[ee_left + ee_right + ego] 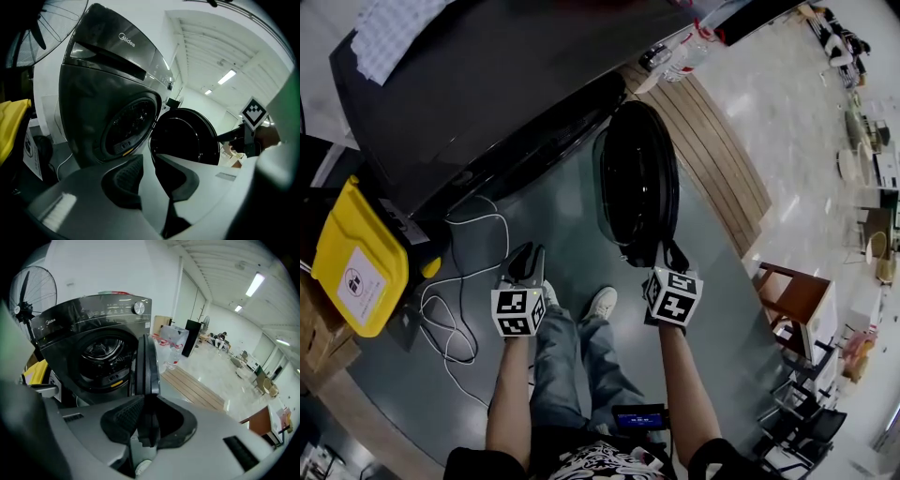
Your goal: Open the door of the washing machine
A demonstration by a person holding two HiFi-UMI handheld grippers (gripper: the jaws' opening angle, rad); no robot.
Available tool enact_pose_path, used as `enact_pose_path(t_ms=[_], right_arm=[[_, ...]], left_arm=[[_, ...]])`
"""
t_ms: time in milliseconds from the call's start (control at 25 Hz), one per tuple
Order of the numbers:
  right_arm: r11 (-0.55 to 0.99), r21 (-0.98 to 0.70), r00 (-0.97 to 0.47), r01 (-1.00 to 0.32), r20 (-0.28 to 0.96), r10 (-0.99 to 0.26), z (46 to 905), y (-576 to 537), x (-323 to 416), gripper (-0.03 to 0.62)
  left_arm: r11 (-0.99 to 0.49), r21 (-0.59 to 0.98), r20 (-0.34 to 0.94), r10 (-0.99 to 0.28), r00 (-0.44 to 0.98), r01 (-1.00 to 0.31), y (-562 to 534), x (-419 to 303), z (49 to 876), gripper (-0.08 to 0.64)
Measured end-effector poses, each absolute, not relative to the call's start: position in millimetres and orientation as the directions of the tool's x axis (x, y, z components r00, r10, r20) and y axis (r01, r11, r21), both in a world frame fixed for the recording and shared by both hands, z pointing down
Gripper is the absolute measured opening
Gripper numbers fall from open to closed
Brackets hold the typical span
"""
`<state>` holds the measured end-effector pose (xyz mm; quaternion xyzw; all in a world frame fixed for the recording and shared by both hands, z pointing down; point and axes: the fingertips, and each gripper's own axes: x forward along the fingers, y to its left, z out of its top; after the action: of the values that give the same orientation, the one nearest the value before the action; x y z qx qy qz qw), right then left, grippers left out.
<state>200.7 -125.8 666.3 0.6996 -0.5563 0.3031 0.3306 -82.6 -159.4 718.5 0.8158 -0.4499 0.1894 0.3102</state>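
Door (637, 183) of the washing machine (487, 94): already swung well out from the front. Drum opening (129, 124) uncovered.

Right gripper (667, 258): jaws closed down on the door's free rim. In the right gripper view the rim runs up from between the fingers (124, 420), edge-on, with a pad on each face. Hinge side lies beyond the fingertips, toward the machine.

Left gripper (525, 267): jaws partway apart, narrow gap, nothing in it. The door stands ahead of its fingertips and to their right, well apart; the drum opening is ahead and slightly left.

Handling, judged:
- The door looks rigid: dark glossy bowl in a thick ring. It should not flex in the grip.
- It looks fairly heavy, but the hinge carries the weight, so the gripper only steers it round the arc.
- The glossy face looks slippery. The ribbed pads suit the rim better than the curved bowl.
- Best hold is where the right jaws sit now, on the rim farthest from the hinge, for most leverage.
- Risk: pulling off the hinge arc would twist the rim out of the pads.
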Motion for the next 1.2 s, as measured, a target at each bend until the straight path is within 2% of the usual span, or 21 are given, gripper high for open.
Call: enact_pose_path(t_ms=[240,680,840,920,1040,1080,1200], right_arm=[[-0.244,0.184,0.293,-0.952,0.775,-0.559,667.2,-126.1,246.5,0.056],[-0.290,0.251,0.373,-0.923,0.763,-0.528,669.8,-133.4,303.2,0.067],[-0.227,0.302,0.377,-0.926,0.770,-0.514,669.8,-137.8,303.1,0.093],[-0.176,0.335,0.376,-0.926,0.759,-0.532,663.7,-135.3,292.2,0.076],[-0.090,0.318,0.308,-0.944,0.744,-0.593,639.3,-120.6,262.6,0.029],[-0.055,0.284,0.257,-0.957,0.747,-0.614,628.3,-111.0,249.0,0.003],[0.078,0.135,0.044,-0.988,0.721,-0.691,587.7,-82.3,200.3,0.003]], left_arm=[[-0.362,0.388,0.529,-0.665,0.527,-0.847,-166.7,-94.3,711.4,0.081],[-0.348,0.383,0.524,-0.681,0.512,-0.856,-174.1,-112.1,708.7,0.083],[-0.370,0.370,0.497,-0.696,0.518,-0.852,-179.3,-111.1,694.1,0.086],[-0.379,0.359,0.472,-0.714,0.516,-0.853,-177.5,-111.8,675.3,0.100],[-0.404,0.365,0.419,-0.733,0.536,-0.839,-164.1,-102.3,629.5,0.100],[-0.419,0.363,0.401,-0.736,0.545,-0.832,-156.1,-96.4,611.2,0.100],[-0.457,0.344,0.313,-0.768,0.559,-0.820,-129.9,-81.4,549.1,0.074]])
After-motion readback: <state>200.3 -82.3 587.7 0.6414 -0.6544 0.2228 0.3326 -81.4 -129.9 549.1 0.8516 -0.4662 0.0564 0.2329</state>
